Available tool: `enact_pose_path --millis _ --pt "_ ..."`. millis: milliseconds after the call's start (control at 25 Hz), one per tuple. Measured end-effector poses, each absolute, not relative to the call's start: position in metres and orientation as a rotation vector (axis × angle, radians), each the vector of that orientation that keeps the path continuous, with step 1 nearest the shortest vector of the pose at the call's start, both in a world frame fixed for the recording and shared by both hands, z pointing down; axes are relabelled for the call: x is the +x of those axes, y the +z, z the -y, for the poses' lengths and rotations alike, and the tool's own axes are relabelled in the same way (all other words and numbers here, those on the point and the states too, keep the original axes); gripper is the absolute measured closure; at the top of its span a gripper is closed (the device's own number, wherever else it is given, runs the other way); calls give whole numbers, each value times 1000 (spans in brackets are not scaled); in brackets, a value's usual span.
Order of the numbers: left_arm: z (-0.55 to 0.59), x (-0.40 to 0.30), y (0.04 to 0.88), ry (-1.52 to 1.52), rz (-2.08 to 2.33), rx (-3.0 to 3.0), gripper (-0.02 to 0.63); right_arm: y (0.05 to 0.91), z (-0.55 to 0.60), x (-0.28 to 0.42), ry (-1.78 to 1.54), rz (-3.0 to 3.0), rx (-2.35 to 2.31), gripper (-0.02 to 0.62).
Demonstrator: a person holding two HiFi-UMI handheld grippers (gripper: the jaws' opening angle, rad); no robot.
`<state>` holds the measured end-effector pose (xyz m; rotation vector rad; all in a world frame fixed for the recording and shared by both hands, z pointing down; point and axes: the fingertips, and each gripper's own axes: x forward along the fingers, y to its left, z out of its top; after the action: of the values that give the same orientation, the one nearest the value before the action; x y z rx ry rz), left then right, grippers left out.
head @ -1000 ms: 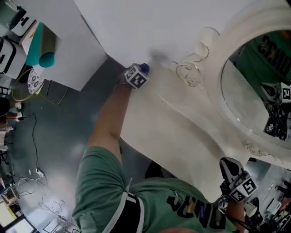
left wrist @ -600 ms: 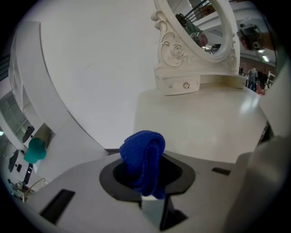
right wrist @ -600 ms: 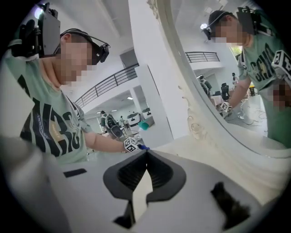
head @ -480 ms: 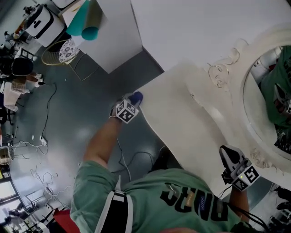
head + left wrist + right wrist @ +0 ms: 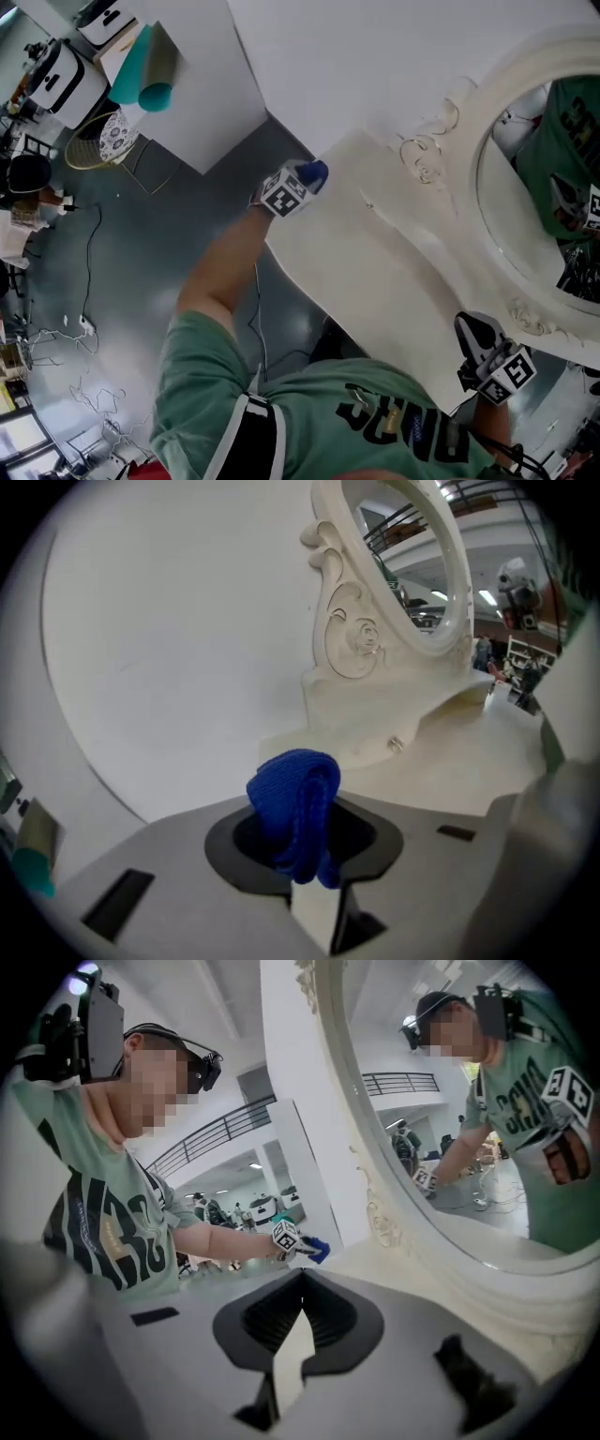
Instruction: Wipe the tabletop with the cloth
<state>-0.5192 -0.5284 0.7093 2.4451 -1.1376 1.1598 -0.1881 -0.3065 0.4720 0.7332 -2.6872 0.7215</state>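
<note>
Fig.: wiping under way, extent unclear. Left claw (image 5: 312, 874) is clamped on the bunched blue cloth (image 5: 292, 794), which sits at the far left corner of the cream desk (image 5: 394, 281). Right claw (image 5: 298, 1321) is closed on nothing, by the near right corner. No streaks or dirt show, so wiped vs. unwiped area can't be judged. Cloth-desk contact is indistinct, and the mirror (image 5: 511, 202) is cut off at right.

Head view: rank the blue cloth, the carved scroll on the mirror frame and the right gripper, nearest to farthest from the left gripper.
1. Blue cloth: clamped in the left gripper itself, at the tabletop's left edge.
2. Carved scroll: on the mirror frame, further right.
3. Right gripper: lower right, at the tabletop's other end.
</note>
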Motion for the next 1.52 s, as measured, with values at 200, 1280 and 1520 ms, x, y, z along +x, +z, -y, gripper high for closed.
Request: enact_pose_path --millis 200,1280,1520 --pt "641 -445 729 1149 969 2481 502 486 306 -138 740 2558 930 583" --pt "339 -524 768 1190 568 2308 505 473 282 -195 681 2725 643 583" --pt "208 -584 774 1286 628 2116 505 460 270 -208 589 2761 520 583"
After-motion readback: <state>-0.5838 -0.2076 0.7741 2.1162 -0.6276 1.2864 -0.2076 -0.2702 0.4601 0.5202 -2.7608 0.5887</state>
